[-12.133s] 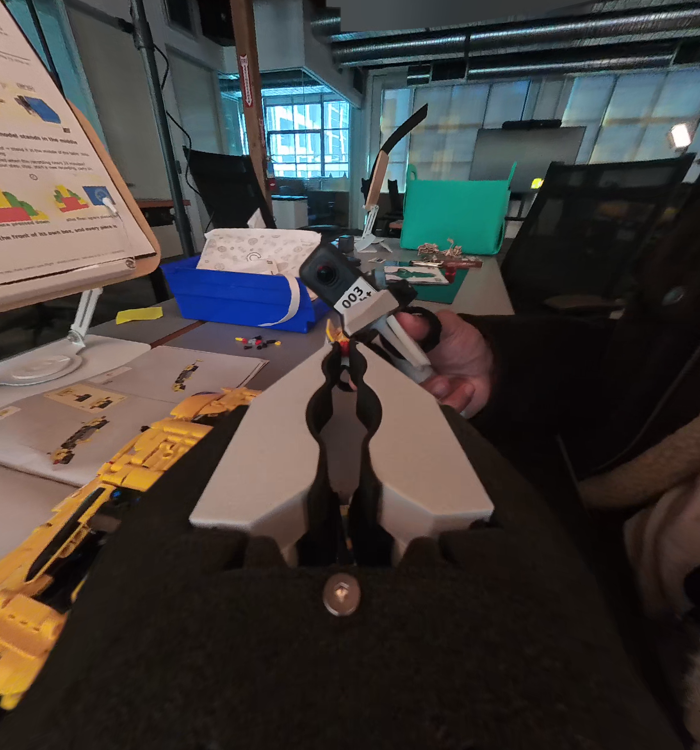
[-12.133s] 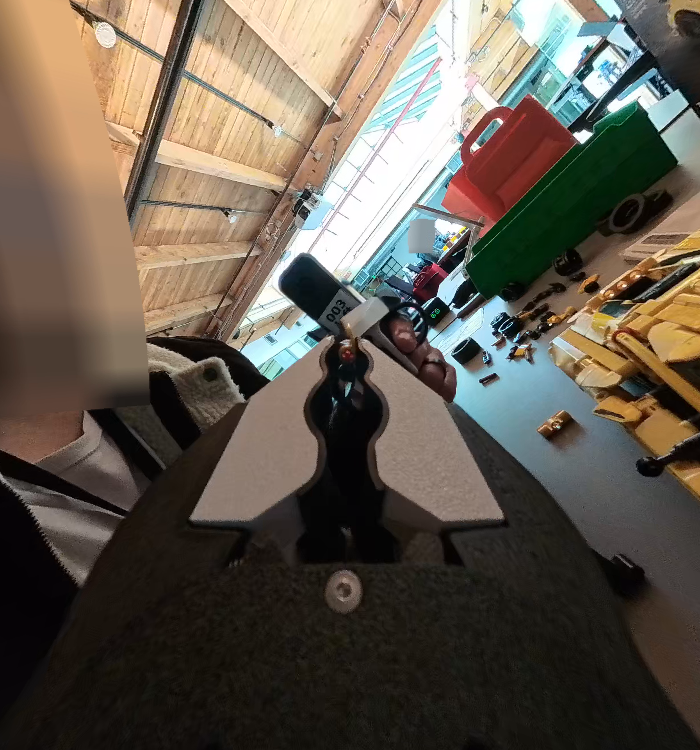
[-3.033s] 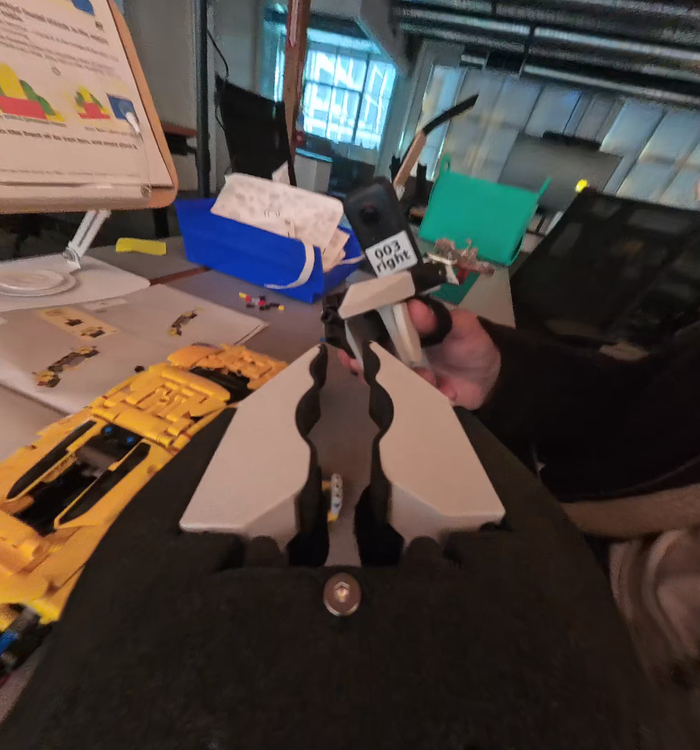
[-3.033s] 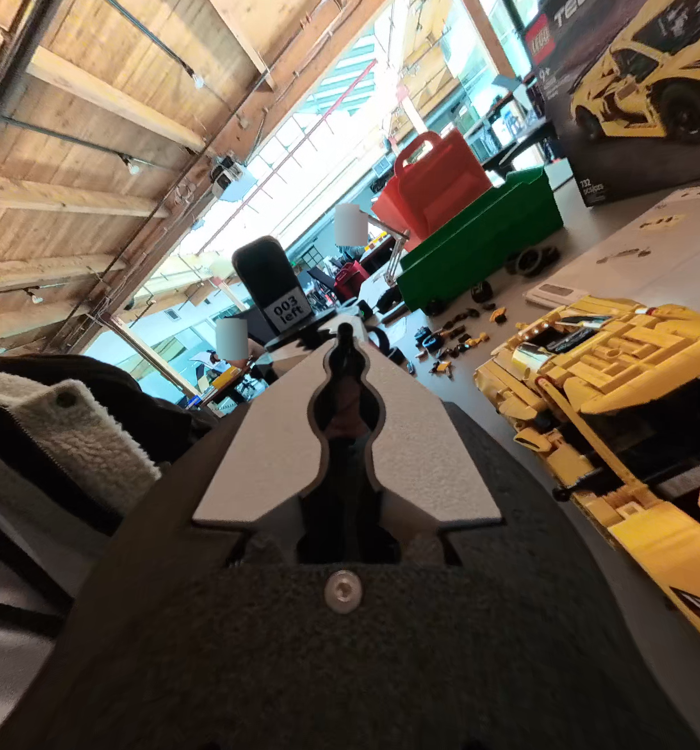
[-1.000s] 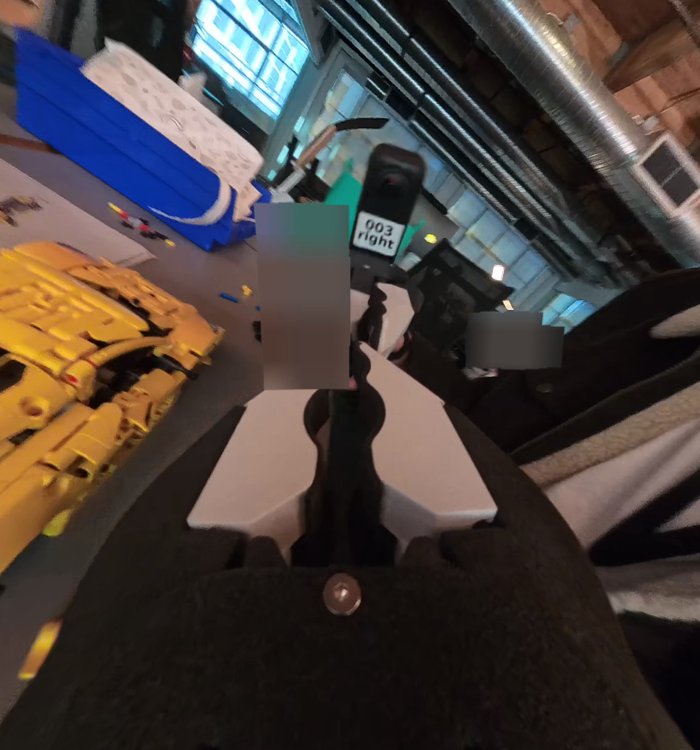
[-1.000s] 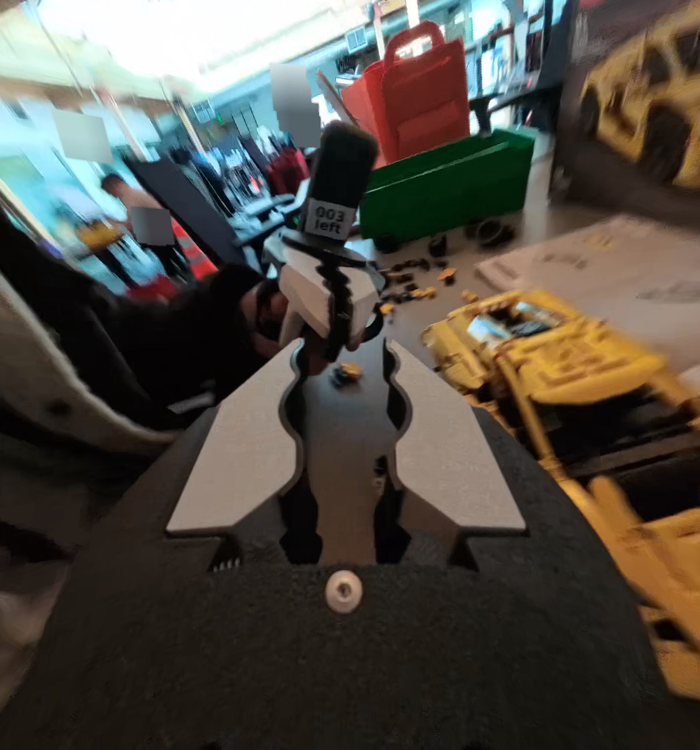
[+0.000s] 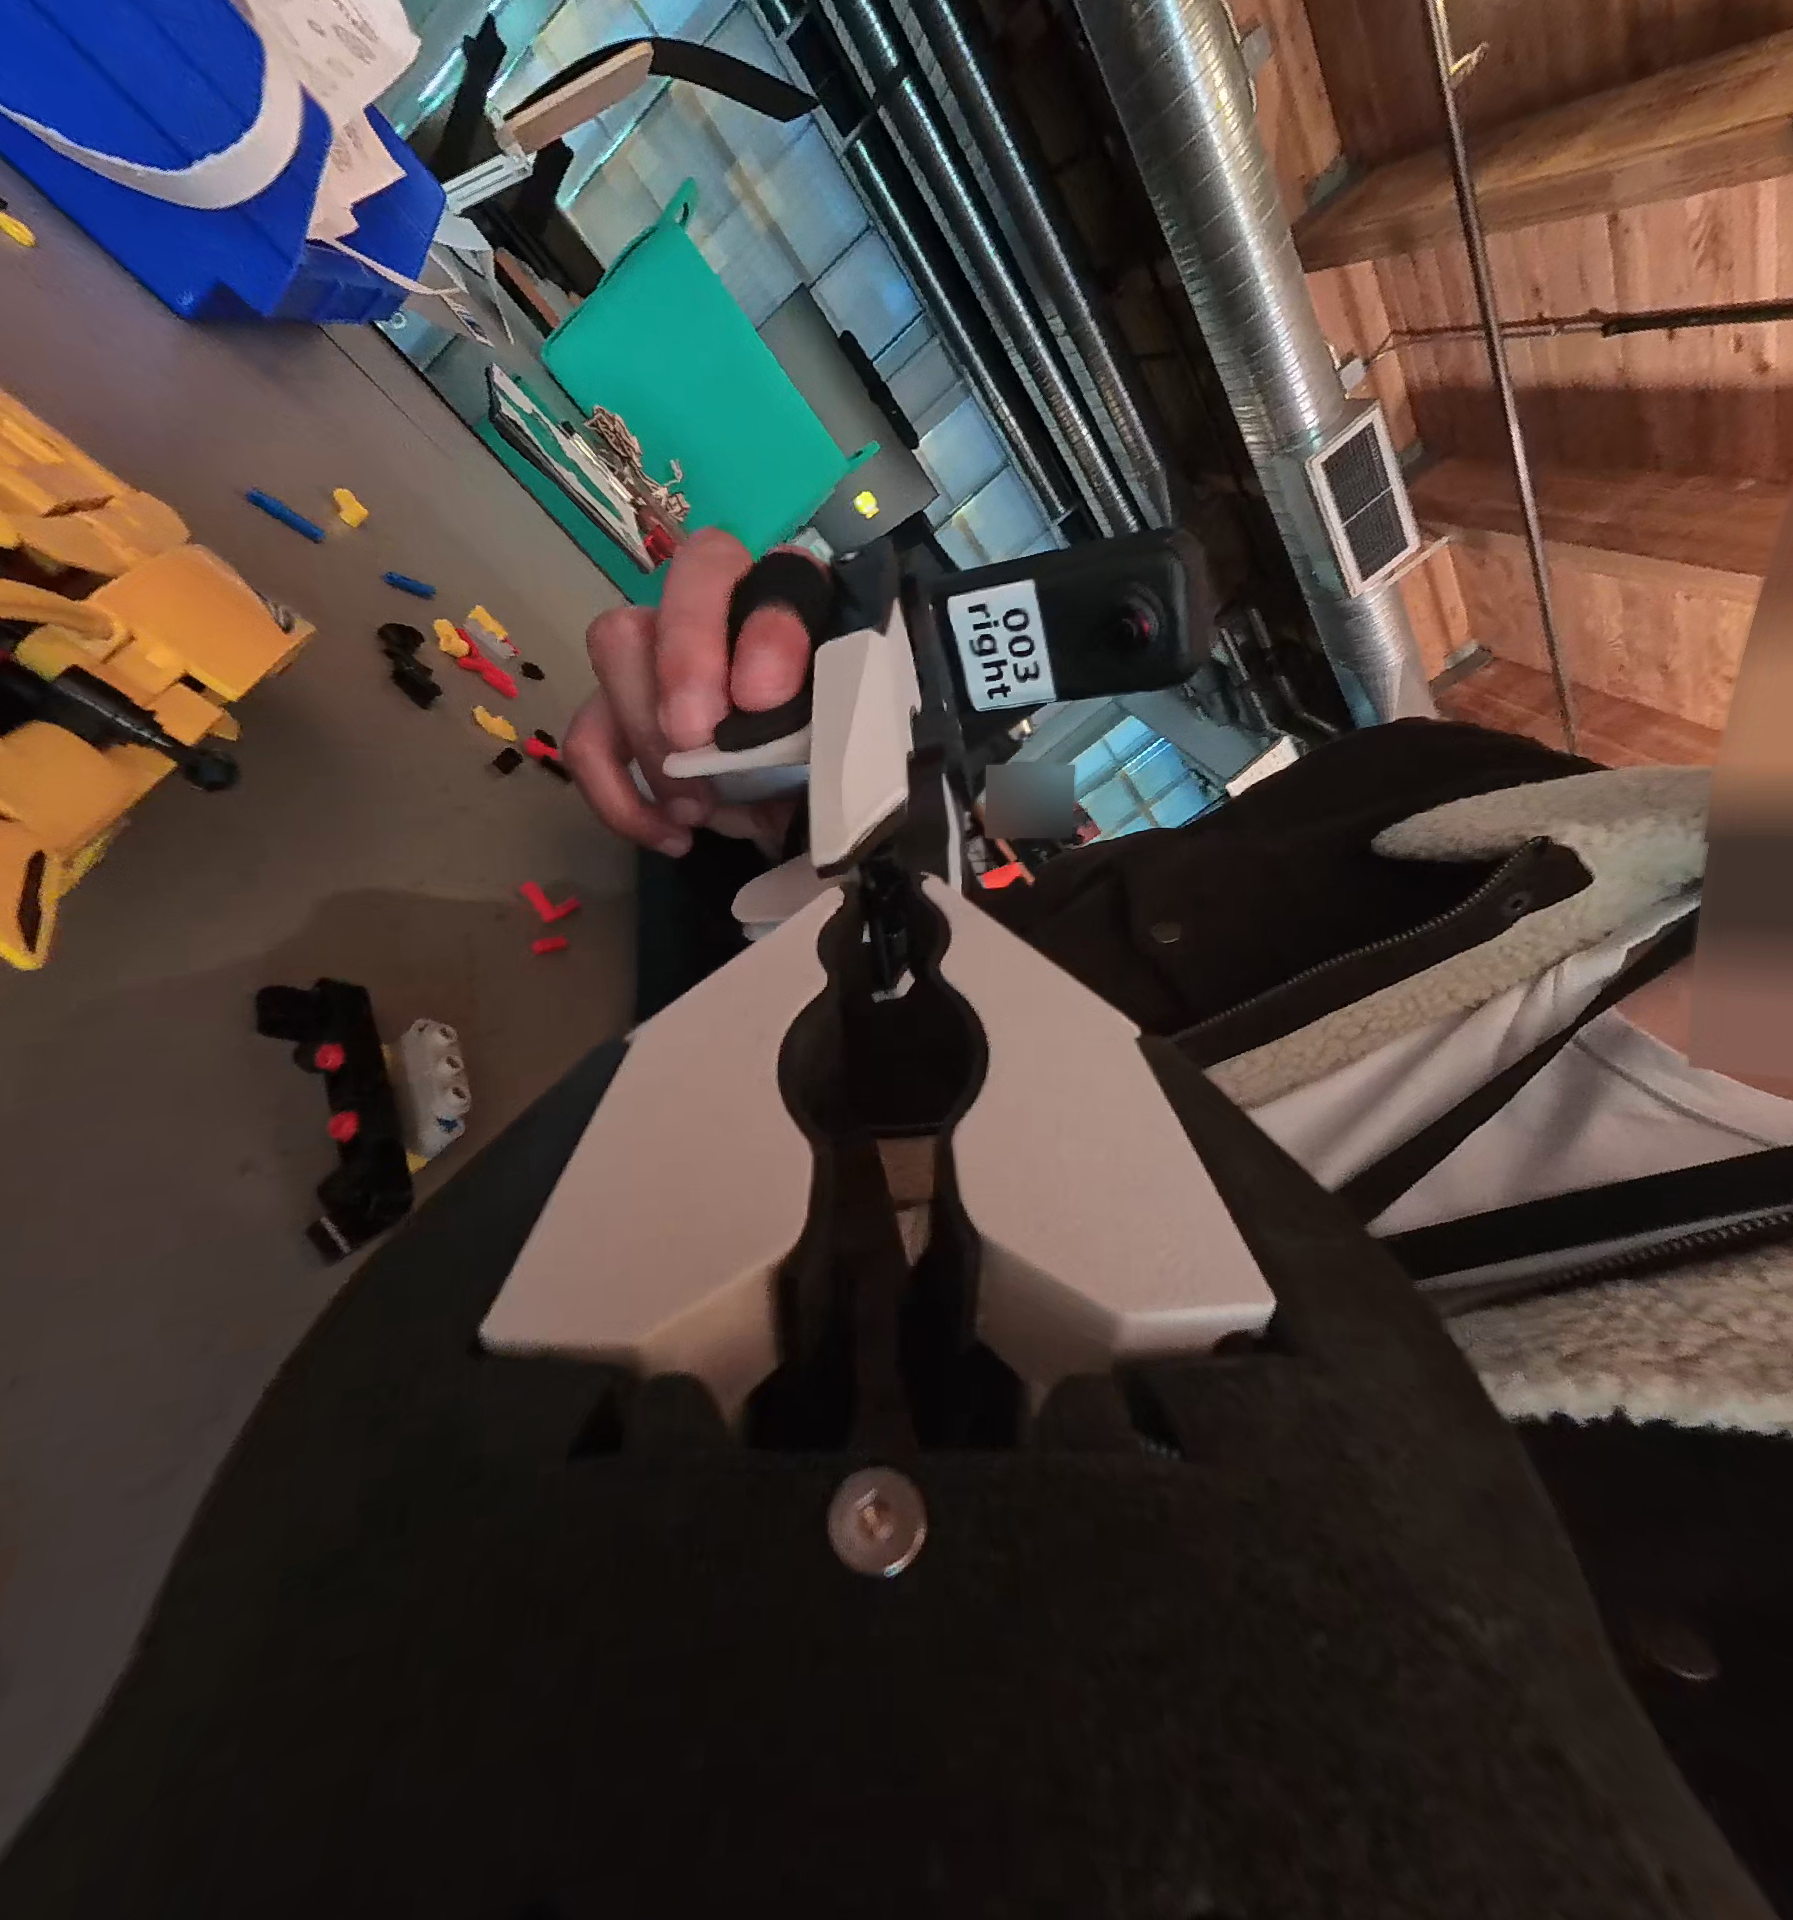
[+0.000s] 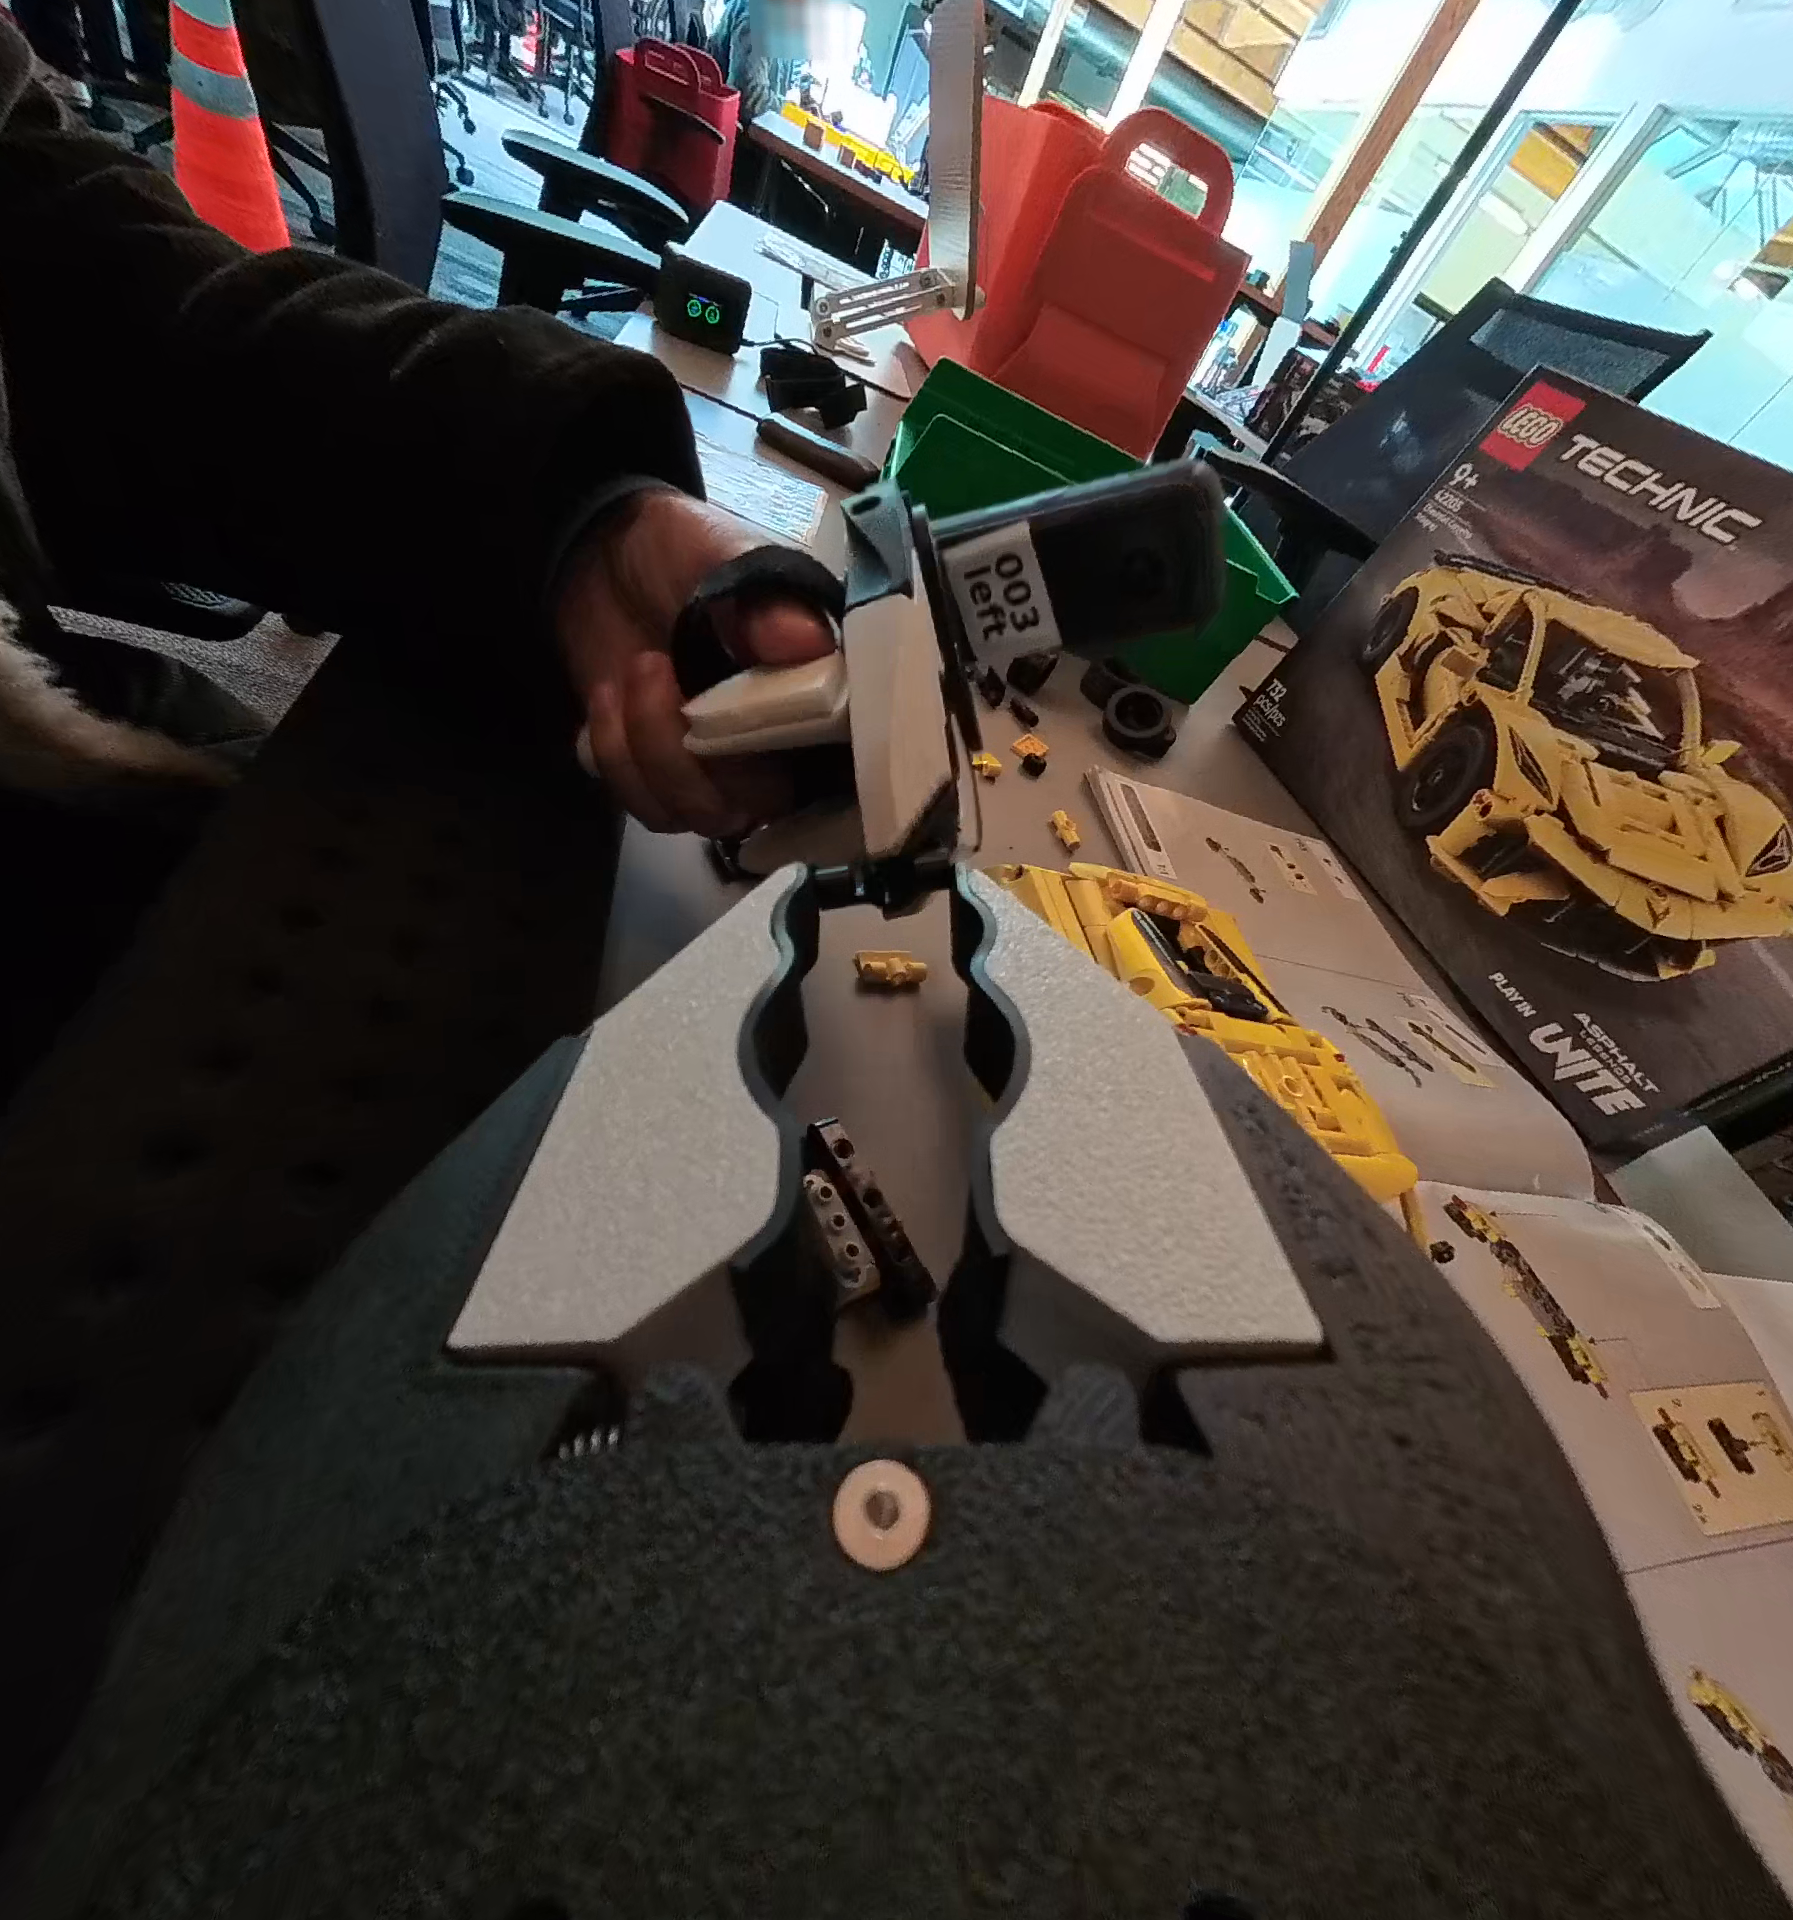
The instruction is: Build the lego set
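Yellow dominates the grey surface (image 8: 1162, 790): the half-built lego car (image 8: 1235, 1018) lies just beyond the right hand-held gripper (image 8: 876, 904), beside open instruction sheets (image 8: 1318, 935) and the set's box (image 8: 1598, 748), which stands upright at the far right.

And here's the meeting point! The left hand-held gripper (image 7: 887, 914) has its white fingers pressed close together at the tips, pinching a small black lego piece (image 7: 879, 940). The right hand-held gripper's fingers stand apart with a clear gap, and in the right wrist view that black piece (image 8: 876, 888) sits right at the gap between its tips, held in the other gripper's tips. Whether the right fingers actually touch it, I cannot tell.

Both tools are up off the surface, nose to nose, each in a hand (image 7: 674, 717) with a dark sleeve.

Down below, a black lego assembly with red pins and a pale grey block (image 7: 352, 1112) rests on the surface, visible too through the right gripper's gap. Loose bits (image 7: 476, 655), red, yellow, black and blue, lie scattered farther out. A blue bin (image 7: 175, 177) sits at the far corner in the left view; a green bin (image 8: 985, 457) and red bag (image 8: 1100, 281) sit behind the scene in the right view.
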